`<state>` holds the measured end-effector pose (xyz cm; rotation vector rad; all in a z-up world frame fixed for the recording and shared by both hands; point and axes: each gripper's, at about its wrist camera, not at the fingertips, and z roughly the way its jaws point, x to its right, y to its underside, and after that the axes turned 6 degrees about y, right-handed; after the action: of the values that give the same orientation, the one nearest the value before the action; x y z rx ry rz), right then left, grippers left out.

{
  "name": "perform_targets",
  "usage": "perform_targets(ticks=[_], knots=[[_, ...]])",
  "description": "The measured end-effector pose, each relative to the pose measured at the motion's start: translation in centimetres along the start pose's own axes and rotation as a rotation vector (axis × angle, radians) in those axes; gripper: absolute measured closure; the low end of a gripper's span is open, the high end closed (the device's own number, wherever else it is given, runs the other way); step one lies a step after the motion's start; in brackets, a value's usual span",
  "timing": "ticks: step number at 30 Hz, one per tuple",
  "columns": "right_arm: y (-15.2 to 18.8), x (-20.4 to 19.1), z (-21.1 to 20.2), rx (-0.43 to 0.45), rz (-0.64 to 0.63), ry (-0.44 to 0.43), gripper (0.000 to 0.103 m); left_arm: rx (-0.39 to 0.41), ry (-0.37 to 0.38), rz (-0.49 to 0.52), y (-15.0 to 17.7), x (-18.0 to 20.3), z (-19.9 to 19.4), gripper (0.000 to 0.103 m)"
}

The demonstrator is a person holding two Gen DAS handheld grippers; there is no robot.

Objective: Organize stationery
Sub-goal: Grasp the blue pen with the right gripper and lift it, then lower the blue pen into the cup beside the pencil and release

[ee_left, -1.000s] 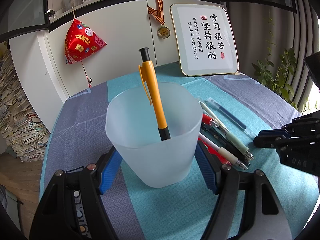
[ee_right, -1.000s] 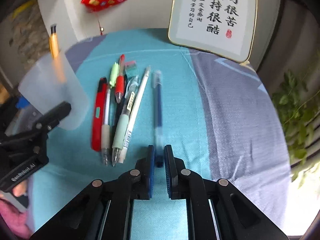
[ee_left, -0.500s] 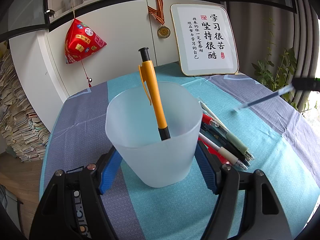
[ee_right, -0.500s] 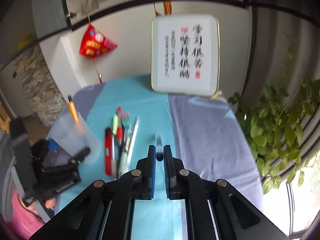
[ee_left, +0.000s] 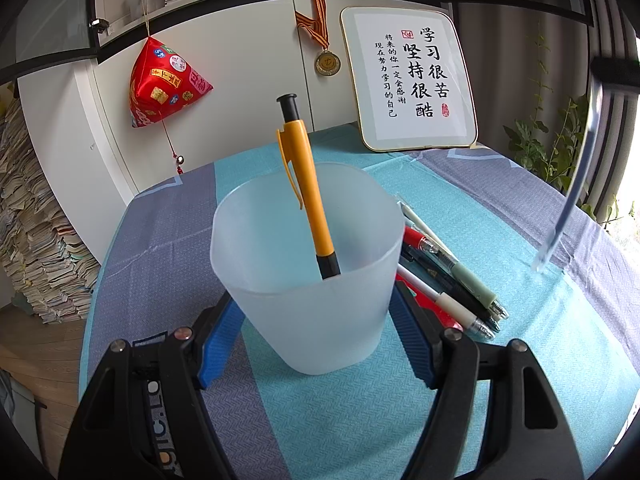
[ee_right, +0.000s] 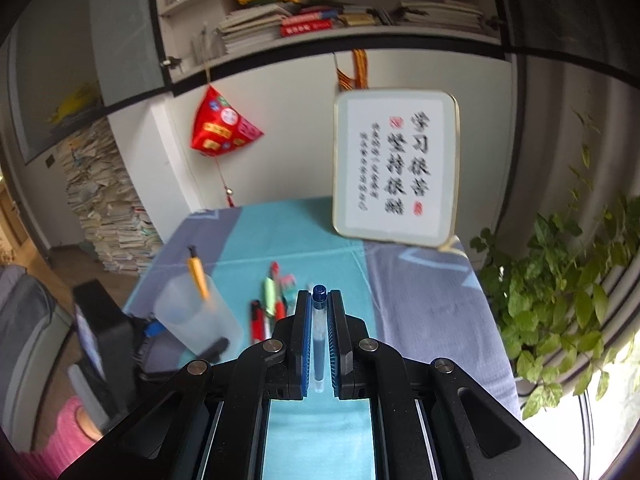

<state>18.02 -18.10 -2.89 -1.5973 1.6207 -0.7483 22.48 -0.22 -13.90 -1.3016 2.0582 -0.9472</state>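
While the left gripper [ee_left: 316, 320] clasps the frosted cup [ee_left: 308, 280] holding an orange pen [ee_left: 306, 184] near the table's [ee_left: 360, 420] front edge, loose pens [ee_left: 452, 280] lie just right of it. A framed calligraphy board [ee_left: 412, 80] leans at the far edge. High above the cloth, the right gripper [ee_right: 320, 320] is clamped on a clear blue pen [ee_right: 319, 332], angled downward.
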Motion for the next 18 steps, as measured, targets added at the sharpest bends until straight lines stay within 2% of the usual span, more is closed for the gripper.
perform_targets(ticks=[12, 18], knots=[[-5.3, -5.8, -2.8, 0.125, -0.086, -0.216, 0.095, -0.001, 0.001, -0.001, 0.0, 0.0, 0.0, 0.032], [-6.3, -7.8, -0.7, 0.094, -0.104, -0.266, 0.095, -0.001, 0.002, 0.003, 0.0, 0.0, 0.0, 0.032]])
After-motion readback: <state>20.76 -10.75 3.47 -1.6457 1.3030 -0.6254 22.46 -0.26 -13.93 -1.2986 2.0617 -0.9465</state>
